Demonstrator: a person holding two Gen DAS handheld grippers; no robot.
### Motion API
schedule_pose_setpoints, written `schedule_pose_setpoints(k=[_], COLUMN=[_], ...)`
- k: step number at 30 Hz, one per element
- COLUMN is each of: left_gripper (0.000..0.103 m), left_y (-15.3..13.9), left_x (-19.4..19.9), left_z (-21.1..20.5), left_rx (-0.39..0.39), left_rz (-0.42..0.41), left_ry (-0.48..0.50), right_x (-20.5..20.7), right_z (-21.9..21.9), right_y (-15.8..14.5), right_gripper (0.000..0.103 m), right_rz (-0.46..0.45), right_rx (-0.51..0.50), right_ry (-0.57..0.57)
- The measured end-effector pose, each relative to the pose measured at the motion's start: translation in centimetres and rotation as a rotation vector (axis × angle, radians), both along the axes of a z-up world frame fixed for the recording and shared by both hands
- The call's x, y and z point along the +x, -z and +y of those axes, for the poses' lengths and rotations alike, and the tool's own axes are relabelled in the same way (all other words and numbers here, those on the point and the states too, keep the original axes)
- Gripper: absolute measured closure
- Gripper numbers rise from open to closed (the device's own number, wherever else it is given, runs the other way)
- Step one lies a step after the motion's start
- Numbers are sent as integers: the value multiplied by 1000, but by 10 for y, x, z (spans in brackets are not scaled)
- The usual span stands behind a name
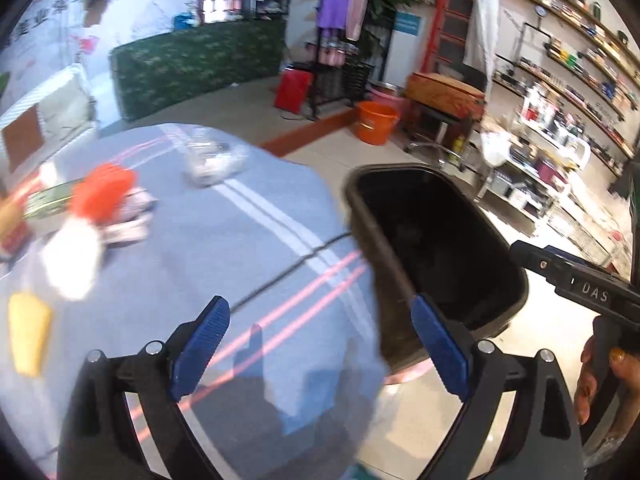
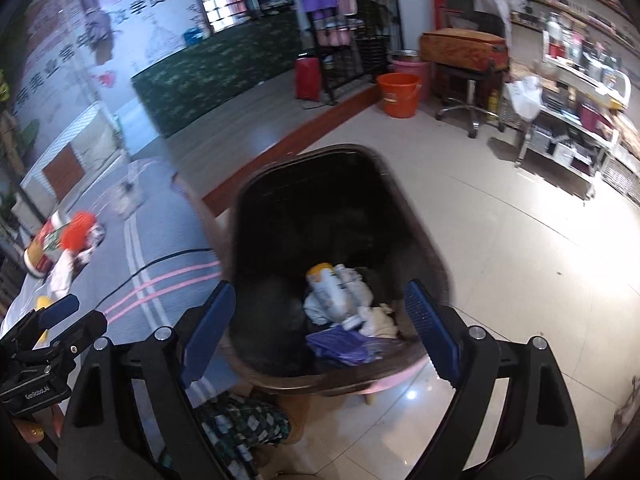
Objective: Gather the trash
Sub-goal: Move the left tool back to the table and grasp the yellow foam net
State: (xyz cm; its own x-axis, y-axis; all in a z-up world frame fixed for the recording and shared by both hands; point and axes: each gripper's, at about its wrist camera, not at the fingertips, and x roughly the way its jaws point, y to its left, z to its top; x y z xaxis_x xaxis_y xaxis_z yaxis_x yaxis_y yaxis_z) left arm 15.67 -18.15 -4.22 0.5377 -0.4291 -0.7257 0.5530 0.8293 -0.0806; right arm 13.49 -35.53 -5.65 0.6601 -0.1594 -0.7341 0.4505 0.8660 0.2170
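A black trash bin (image 1: pixel 372 232) stands on the floor against the right edge of a table under a blue-grey striped cloth (image 1: pixel 240 248). My left gripper (image 1: pixel 320 320) hangs open and empty above the cloth's near edge. On the cloth lie an orange item (image 1: pixel 104 196), white crumpled paper (image 1: pixel 72 256), a yellow piece (image 1: pixel 30 332) and a clear plastic wrapper (image 1: pixel 212 160). My right gripper (image 2: pixel 320 300) is open and empty over the bin (image 2: pixel 340 148). Inside the bin lie a white bottle with a yellow cap (image 2: pixel 332 288), white paper (image 2: pixel 376 320) and a purple bag (image 2: pixel 340 344).
A black cable (image 1: pixel 288 264) crosses the cloth. An orange bucket (image 2: pixel 398 94) and a stool with a brown cushion (image 2: pixel 464 48) stand on the tiled floor beyond the bin. Stocked shelves (image 2: pixel 568 120) line the right side. A green-covered counter (image 2: pixel 224 68) stands behind the table.
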Motion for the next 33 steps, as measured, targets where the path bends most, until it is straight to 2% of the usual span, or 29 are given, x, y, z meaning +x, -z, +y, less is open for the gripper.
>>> schedule_pose_setpoints(k=[6, 10, 12, 15, 18, 22, 24, 29, 32, 33], left_gripper=[12, 12, 12, 12, 13, 13, 19, 58, 77, 80], left_y=[-3, 2, 7, 23, 34, 39, 37, 35, 32, 30], left_x=[7, 24, 39, 62, 79, 93, 100, 103, 98, 96], left_z=[76, 127, 153, 188, 201, 210, 215, 236, 254, 259], left_rx=[32, 113, 149, 149, 171, 153, 123, 75, 14, -3], left_rz=[-29, -35, -11, 59, 87, 102, 113, 134, 143, 140], left_ry=[-147, -253, -317, -375, -401, -390, -395, -431, -464, -474], right_x=[34, 55, 62, 71, 76, 81, 85, 100, 111, 117], right_z=[60, 101, 117, 140, 158, 175, 180, 199, 213, 219], right_y=[-5, -6, -6, -8, -10, -13, -15, -13, -11, -9], right_gripper=[17, 17, 17, 17, 17, 17, 17, 17, 17, 17], right_rz=[-32, -32, -31, -30, -28, -20, -13, 5, 21, 33], right_rx=[3, 6, 8, 14, 12, 6, 8, 25, 39, 51], right_ry=[-184, -304, -352, -408, -450, -498, -516, -565, -609, -627])
